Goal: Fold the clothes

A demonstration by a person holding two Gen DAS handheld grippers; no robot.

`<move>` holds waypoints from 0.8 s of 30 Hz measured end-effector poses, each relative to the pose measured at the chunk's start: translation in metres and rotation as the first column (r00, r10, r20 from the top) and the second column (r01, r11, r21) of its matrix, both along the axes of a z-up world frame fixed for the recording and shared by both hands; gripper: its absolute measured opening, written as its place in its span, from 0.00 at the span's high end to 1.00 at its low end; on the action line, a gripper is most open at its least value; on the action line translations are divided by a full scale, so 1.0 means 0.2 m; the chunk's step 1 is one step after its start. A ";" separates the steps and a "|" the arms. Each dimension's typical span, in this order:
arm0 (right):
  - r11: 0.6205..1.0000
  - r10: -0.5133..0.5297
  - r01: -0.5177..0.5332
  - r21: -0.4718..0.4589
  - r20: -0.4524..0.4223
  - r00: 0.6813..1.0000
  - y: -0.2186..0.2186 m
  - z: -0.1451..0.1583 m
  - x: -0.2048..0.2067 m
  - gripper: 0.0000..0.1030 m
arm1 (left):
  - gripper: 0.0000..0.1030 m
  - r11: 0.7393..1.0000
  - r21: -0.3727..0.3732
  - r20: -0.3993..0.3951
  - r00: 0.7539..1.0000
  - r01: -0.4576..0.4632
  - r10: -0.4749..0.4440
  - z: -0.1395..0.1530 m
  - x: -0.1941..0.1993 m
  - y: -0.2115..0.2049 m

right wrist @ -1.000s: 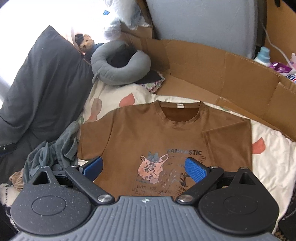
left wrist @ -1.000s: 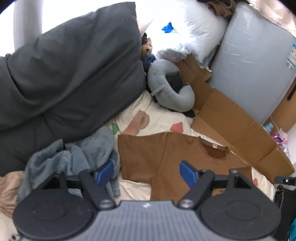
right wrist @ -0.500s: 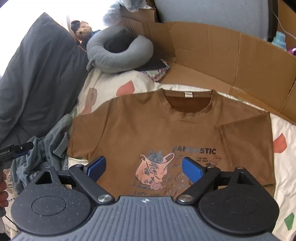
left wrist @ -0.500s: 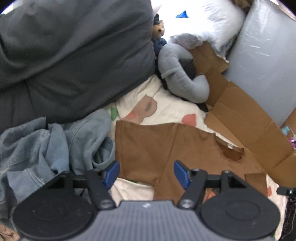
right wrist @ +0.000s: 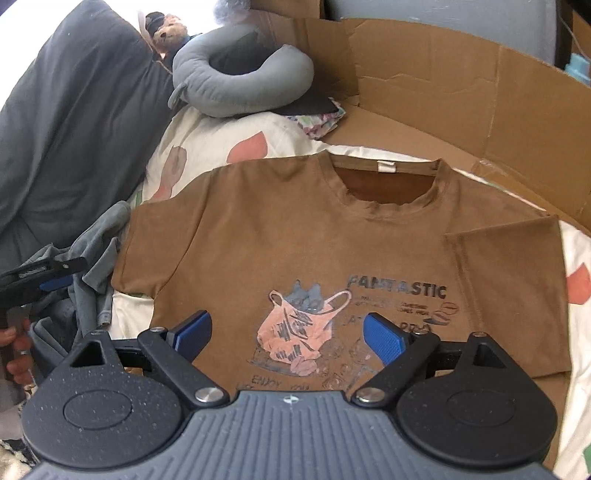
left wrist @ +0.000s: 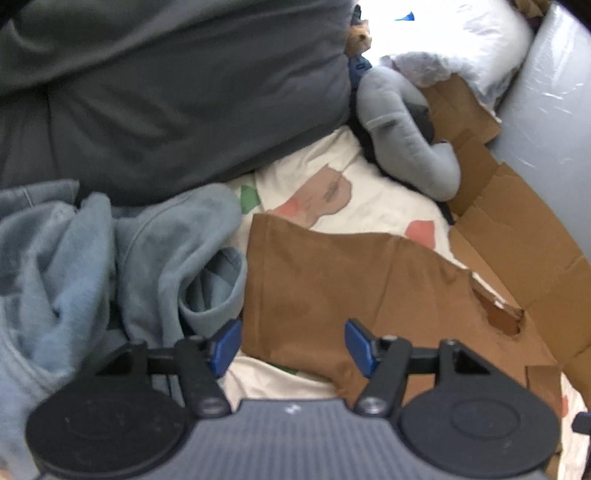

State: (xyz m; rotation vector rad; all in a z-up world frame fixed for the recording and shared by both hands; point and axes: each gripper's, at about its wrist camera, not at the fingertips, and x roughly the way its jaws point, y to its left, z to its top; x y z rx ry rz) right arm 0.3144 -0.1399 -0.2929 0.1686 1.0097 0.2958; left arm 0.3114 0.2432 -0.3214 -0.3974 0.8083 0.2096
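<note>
A brown T-shirt (right wrist: 332, 240) with a pink bag print and the word FANTASTIC lies flat, front up, on the patterned bedsheet (left wrist: 369, 206). My right gripper (right wrist: 289, 334) hangs open just above the shirt's chest print and touches nothing. In the left wrist view the shirt's sleeve (left wrist: 314, 280) lies spread below my left gripper (left wrist: 291, 343). Its jaws are closing over the sleeve's lower hem and armpit corner, but the pads grip no cloth. The left gripper (right wrist: 61, 275) also shows at the left edge of the right wrist view, held by a hand (right wrist: 14, 343).
A crumpled pile of grey-blue clothes (left wrist: 110, 258) lies beside the sleeve. A dark grey duvet (left wrist: 166, 92) rises behind it. A grey neck pillow (right wrist: 240, 85) and a teddy bear (right wrist: 166, 29) sit at the bed's head. Flattened cardboard (right wrist: 480, 92) borders the shirt's collar side.
Both grippers have come down closer to the shirt. The left jaws have narrowed and now sit over the sleeve's hem. The right jaws have stayed wide.
</note>
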 end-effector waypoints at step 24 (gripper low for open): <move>0.996 0.086 -0.086 -0.001 -0.057 0.995 0.20 -0.31 0.06 0.11 | 0.28 0.999 -0.016 -0.004 1.000 -0.031 0.031 -0.43 0.12 0.00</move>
